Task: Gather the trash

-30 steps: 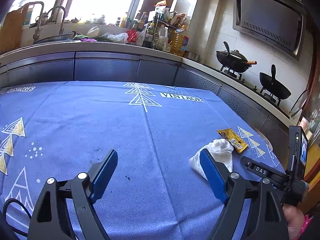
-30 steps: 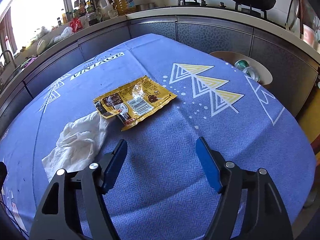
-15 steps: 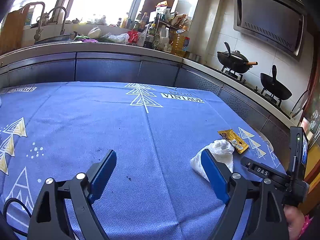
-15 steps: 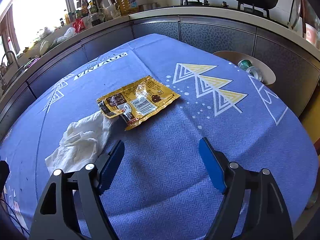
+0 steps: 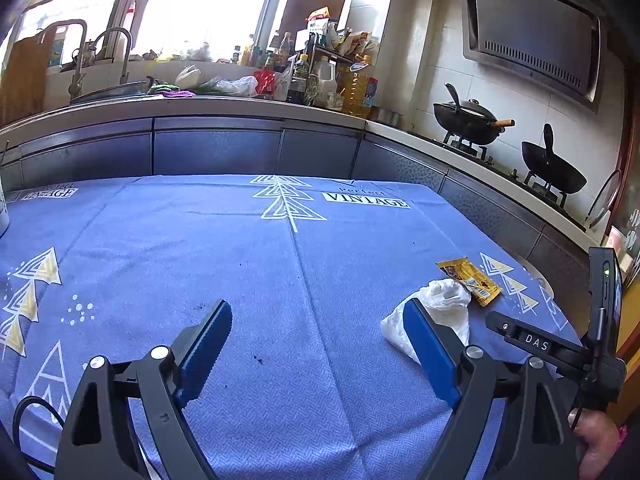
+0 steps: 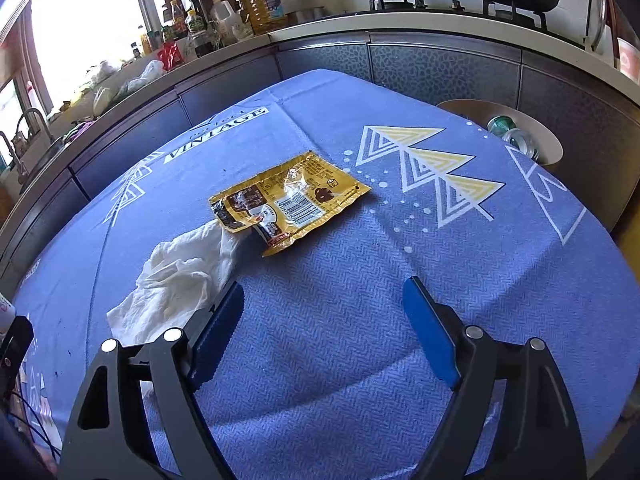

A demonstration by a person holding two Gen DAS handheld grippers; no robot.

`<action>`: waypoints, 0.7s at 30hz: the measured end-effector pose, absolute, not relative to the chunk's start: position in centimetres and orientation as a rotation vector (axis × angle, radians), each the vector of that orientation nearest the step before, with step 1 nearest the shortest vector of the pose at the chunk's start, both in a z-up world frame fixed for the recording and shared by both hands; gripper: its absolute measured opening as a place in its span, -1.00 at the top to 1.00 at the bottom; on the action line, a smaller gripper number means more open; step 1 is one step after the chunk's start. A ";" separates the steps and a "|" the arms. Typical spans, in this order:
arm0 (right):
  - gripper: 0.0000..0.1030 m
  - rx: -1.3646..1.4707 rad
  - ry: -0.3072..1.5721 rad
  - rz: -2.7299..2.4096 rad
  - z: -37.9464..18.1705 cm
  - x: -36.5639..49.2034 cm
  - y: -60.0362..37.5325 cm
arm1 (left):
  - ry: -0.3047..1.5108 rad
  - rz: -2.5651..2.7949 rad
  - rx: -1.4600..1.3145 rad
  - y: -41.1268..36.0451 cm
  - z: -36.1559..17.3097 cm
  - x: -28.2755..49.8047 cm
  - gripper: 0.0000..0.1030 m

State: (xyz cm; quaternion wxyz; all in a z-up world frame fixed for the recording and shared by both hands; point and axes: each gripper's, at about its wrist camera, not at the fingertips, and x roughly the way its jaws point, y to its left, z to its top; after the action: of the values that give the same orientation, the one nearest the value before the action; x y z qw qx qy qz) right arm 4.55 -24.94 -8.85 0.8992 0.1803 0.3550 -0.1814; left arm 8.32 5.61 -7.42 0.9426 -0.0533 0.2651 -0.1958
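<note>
A yellow snack wrapper (image 6: 288, 200) lies flat on the blue tablecloth (image 6: 360, 320). A crumpled white tissue (image 6: 180, 276) lies beside it, touching its near-left corner. My right gripper (image 6: 320, 304) is open and empty, just short of both, its left finger next to the tissue. In the left wrist view the tissue (image 5: 440, 300) and the wrapper (image 5: 470, 280) lie at the right. My left gripper (image 5: 316, 320) is open and empty above the cloth, its right finger in front of the tissue. The right gripper's body (image 5: 560, 352) shows at the right edge.
A round bin (image 6: 504, 132) with cans in it stands beyond the table's far right edge. Kitchen counters run behind the table, with a sink (image 5: 104, 92), bottles (image 5: 320, 80) and two woks (image 5: 468, 116) on a stove.
Both grippers have drawn back slightly. The wrapper and tissue sit a little farther off in the right wrist view. Nothing was taken hold of.
</note>
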 end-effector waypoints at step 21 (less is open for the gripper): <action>-0.86 0.390 0.731 -0.283 -8.9 3.9 -24.3 | 0.535 -0.370 -0.098 5.5 -7.4 8.0 -0.72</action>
State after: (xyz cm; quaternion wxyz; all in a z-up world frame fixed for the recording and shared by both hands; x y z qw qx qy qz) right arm 3.87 -24.32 -8.89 0.9056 0.1891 0.3540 -0.1371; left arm 8.03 5.55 -7.40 0.9465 -0.0481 0.2626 -0.1815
